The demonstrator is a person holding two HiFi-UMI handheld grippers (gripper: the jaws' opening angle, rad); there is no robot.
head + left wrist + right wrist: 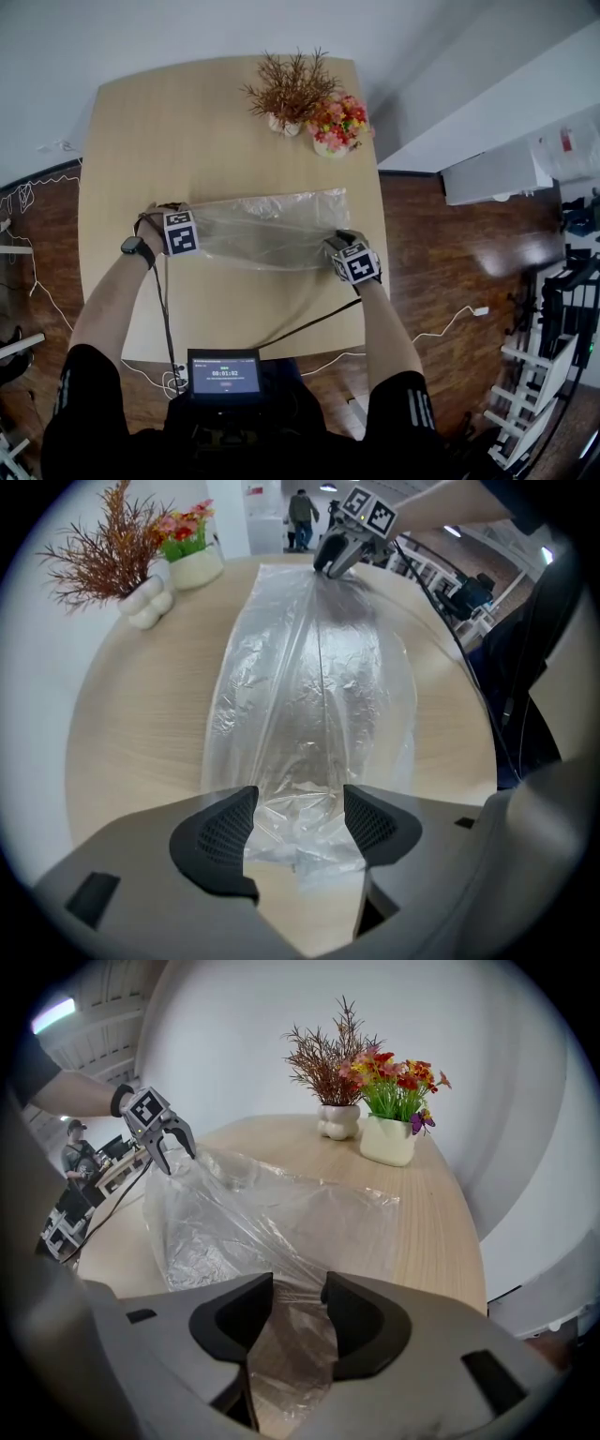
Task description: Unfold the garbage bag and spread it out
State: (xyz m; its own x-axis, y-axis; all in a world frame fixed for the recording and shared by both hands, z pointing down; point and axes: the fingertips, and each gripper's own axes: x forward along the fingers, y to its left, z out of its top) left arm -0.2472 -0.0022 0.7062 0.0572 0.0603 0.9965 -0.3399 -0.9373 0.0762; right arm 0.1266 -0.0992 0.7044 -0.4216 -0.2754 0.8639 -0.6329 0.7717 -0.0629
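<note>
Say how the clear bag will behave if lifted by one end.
The bag looks floppy: its film lies wrinkled and slack on the table. Probably very light, since wood shows through it. Glossy, so maybe slippery.

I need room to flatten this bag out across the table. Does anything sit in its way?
Only at the far end: the dried-twig vase and the flower pot stand beyond the garbage bag, apart from it. The strip of table between them and the bag is bare.
</note>
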